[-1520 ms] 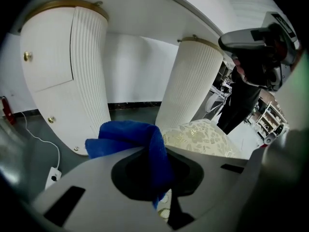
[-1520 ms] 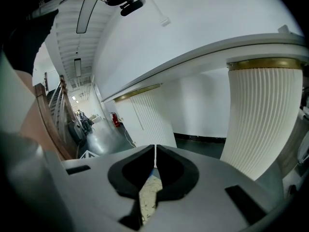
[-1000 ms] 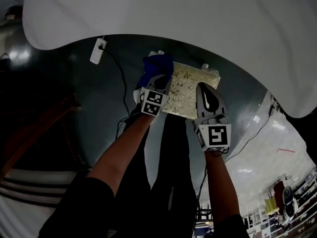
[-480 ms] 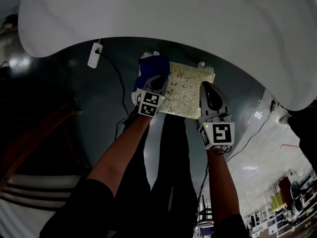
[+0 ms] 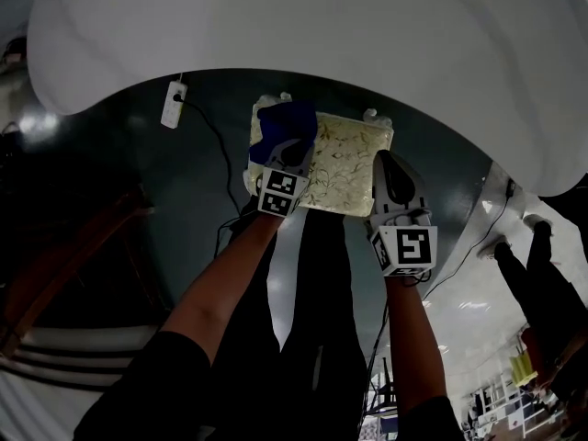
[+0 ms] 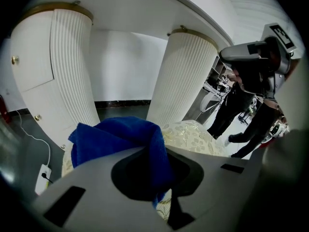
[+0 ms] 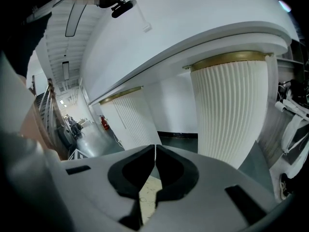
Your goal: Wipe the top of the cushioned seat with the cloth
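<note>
Dark glossy floor under white tabletop, ribbed white pedestals behind. Cream patterned cushioned seat just below tabletop edge. Left gripper clamped on blue cloth, cloth lying on seat's left part. Right gripper at seat's right edge, jaws pressed together, nothing between.

The head view is dim and underexposed: the floor left of the cushioned seat lies nearly black, while right of the seat it shines with pale glare. Both gripper views are brighter, evenly lit, fisheye-bent, with black corners.
</note>
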`<action>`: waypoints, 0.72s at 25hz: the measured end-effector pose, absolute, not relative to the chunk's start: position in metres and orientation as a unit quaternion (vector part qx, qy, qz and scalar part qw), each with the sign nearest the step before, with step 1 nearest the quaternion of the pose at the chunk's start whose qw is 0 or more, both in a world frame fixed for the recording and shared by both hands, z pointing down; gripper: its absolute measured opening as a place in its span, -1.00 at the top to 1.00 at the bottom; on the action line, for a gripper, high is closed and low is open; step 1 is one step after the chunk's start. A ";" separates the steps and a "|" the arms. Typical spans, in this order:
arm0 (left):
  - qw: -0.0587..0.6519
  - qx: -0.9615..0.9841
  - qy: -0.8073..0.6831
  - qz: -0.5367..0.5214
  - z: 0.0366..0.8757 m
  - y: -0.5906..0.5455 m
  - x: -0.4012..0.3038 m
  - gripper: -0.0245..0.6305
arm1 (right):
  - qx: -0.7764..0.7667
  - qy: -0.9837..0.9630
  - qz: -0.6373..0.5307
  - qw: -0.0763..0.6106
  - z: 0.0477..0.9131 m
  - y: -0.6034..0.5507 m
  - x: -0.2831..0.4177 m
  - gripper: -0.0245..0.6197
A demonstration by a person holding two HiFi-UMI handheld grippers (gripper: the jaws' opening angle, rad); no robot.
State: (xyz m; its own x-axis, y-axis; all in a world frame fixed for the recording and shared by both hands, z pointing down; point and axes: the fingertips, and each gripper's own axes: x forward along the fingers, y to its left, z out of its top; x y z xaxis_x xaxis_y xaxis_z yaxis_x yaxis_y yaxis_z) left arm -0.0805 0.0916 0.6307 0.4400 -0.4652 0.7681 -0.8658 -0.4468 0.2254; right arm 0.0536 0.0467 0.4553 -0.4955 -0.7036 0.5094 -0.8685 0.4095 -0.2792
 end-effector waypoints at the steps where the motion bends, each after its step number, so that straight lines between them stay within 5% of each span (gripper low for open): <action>1: 0.313 0.789 -0.421 0.318 0.630 0.091 -0.078 0.82 | 0.478 -0.824 0.262 0.157 0.456 0.047 0.056 0.80; 18: 0.318 0.796 -0.405 0.319 0.627 0.096 -0.030 0.82 | 0.503 -0.805 0.269 0.165 0.462 0.052 0.100 0.80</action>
State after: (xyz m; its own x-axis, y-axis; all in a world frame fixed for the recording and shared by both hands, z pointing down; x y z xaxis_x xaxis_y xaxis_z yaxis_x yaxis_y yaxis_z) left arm -0.0302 0.0962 0.6268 0.4694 -0.4420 0.7644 -0.8468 -0.4706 0.2479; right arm 0.0999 0.0524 0.4622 -0.4401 -0.7202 0.5363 -0.8979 0.3498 -0.2671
